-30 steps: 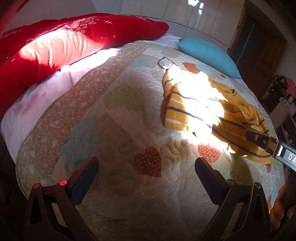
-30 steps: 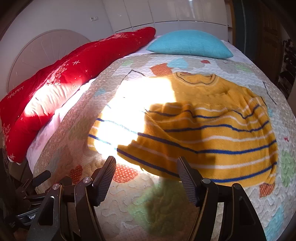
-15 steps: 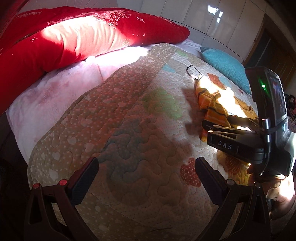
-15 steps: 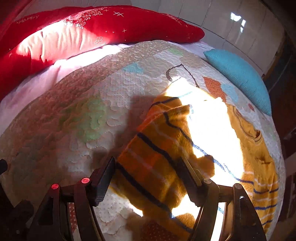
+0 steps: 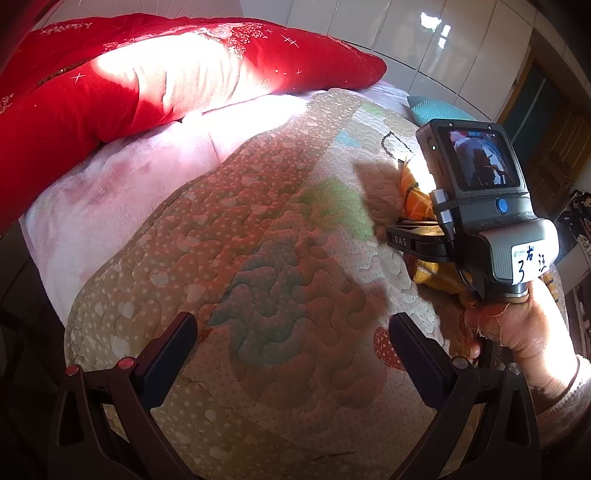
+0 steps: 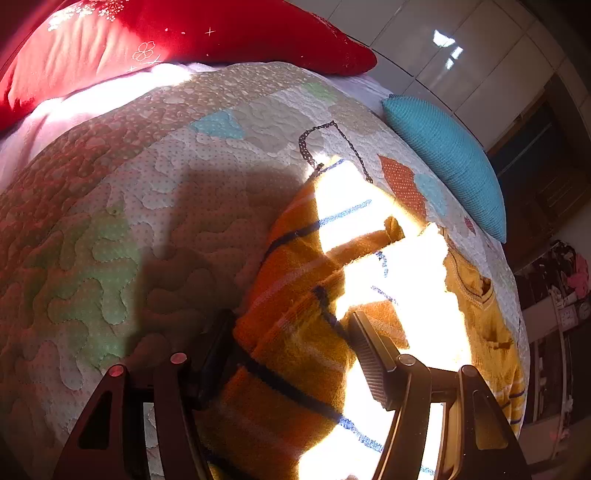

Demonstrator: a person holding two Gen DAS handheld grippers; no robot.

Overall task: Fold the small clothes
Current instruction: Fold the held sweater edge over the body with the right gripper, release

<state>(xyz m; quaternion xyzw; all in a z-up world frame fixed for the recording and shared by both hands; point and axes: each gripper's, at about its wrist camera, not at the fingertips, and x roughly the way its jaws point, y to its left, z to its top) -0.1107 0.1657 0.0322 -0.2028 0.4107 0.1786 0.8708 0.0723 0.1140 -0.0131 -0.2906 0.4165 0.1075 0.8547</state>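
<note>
A small yellow sweater with blue stripes lies bunched on the quilted bedspread, half in bright sun. My right gripper has its jaws apart, with a thick fold of the sweater's edge between them; the left finger is partly hidden by the cloth. In the left wrist view the right gripper's body stands at the right, covering most of the sweater. My left gripper is open and empty, low over the quilt, well to the left of the sweater.
A long red pillow lies along the far left of the bed, over a pink sheet. A blue cushion lies at the bed's far end. White cupboard doors stand behind. Shelves with clutter are at the right.
My right gripper has moved forward onto the sweater's edge and its jaws have narrowed around the fold. My left gripper has swung further left, away from the sweater.
</note>
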